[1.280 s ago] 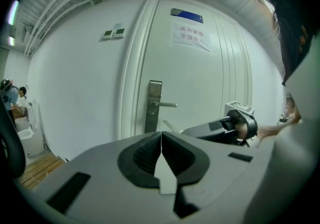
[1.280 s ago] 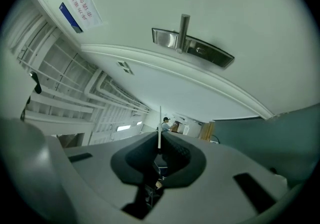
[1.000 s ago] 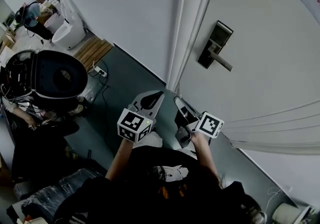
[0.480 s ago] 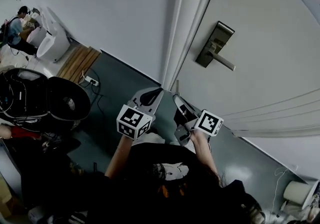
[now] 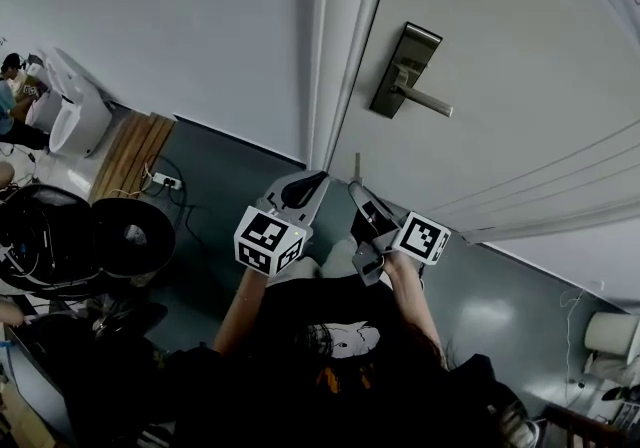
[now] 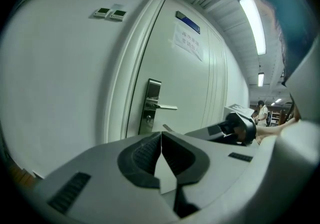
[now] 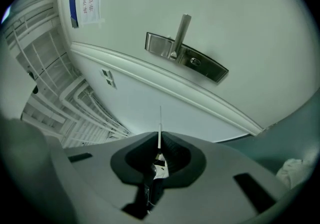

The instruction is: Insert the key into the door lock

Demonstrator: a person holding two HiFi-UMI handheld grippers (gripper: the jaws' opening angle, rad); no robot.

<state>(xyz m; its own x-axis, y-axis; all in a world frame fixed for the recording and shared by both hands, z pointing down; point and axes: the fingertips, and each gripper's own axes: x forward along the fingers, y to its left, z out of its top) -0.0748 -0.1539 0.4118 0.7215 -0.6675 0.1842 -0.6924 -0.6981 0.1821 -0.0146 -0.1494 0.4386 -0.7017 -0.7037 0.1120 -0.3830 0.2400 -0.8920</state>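
The right claw (image 7: 159, 140) pinches the key (image 7: 160, 118), whose thin blade sticks out edge-on at frame centre, well apart from the door lock (image 7: 186, 57) in the upper middle. The left claw (image 6: 161, 135) is pressed together on nothing

Closed left gripper (image 6: 161, 134), door lock (image 6: 151, 105) beyond
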